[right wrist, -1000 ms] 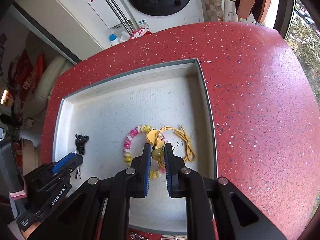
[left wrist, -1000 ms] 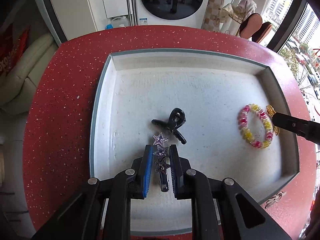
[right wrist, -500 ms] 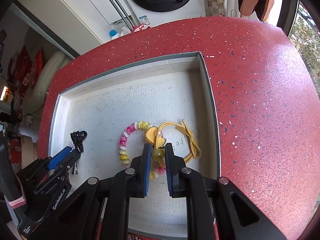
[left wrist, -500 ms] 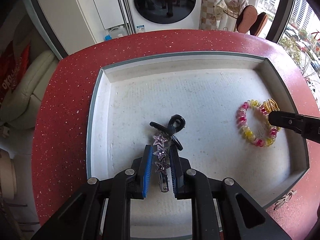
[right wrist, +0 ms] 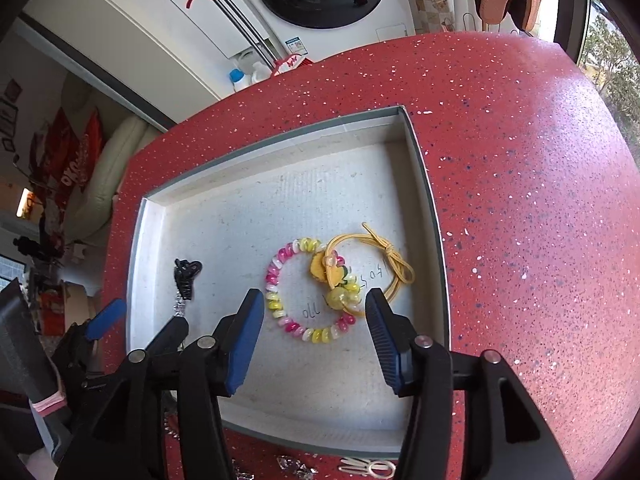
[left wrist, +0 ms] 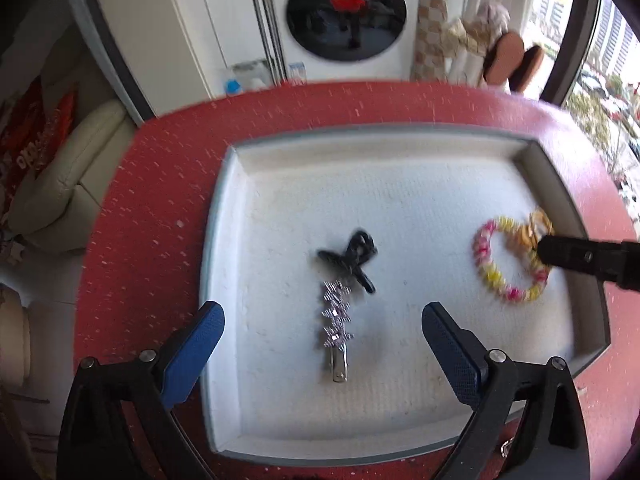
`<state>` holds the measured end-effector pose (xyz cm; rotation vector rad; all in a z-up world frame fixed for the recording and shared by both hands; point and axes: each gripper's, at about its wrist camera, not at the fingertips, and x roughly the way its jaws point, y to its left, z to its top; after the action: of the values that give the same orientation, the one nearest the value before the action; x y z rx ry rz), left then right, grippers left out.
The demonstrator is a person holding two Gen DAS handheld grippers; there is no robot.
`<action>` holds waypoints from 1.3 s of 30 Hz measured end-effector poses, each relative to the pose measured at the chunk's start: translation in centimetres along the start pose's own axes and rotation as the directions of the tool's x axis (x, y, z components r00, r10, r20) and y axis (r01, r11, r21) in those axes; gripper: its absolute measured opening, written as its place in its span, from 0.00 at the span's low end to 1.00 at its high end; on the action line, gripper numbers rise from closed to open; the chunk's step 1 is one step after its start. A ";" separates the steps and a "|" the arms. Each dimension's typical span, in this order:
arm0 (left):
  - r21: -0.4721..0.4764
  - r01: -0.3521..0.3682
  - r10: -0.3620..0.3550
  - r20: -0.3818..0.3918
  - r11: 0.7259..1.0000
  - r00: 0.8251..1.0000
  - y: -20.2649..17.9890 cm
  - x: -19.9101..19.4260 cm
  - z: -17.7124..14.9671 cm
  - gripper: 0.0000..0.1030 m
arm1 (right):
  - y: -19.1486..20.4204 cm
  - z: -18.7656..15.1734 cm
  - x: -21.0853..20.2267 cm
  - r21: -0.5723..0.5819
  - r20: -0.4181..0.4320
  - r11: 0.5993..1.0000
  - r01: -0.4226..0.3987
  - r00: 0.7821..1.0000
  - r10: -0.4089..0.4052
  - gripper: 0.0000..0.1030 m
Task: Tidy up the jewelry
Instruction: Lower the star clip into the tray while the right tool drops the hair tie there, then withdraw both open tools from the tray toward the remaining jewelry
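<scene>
Both tools hang over the shallow white tray, jaws opening and pressing on nothing. The left gripper straddles a silver star-studded hair clip at the tray's near-left. The right gripper brackets a pink-and-yellow beaded bracelet and yellow flower hair tie, near-right.

White washing machine behind red speckled counter; cream sofa left; daylit window right.

tray floor, near the bead bracelet: handwritten marks on the tray, roughly "011" or "110"
tray floor, beside the yellow hair tie: handwritten marks, roughly "504", hard to read
red cloth at far left: white lettering, too blurred to read
</scene>
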<state>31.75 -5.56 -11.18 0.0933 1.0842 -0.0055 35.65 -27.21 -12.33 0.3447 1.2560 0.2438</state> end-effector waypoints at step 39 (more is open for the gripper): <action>-0.180 0.001 -0.038 -0.206 0.984 0.978 7.7 -4.5 -11.9 1.00 | 1.5 -15.2 -4.9 0.039 -0.090 0.995 0.091 0.992 -0.087 1.00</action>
<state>19.57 2.83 -12.17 -0.0813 1.2905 0.0861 19.69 -25.73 -11.55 0.3168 1.3620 0.1567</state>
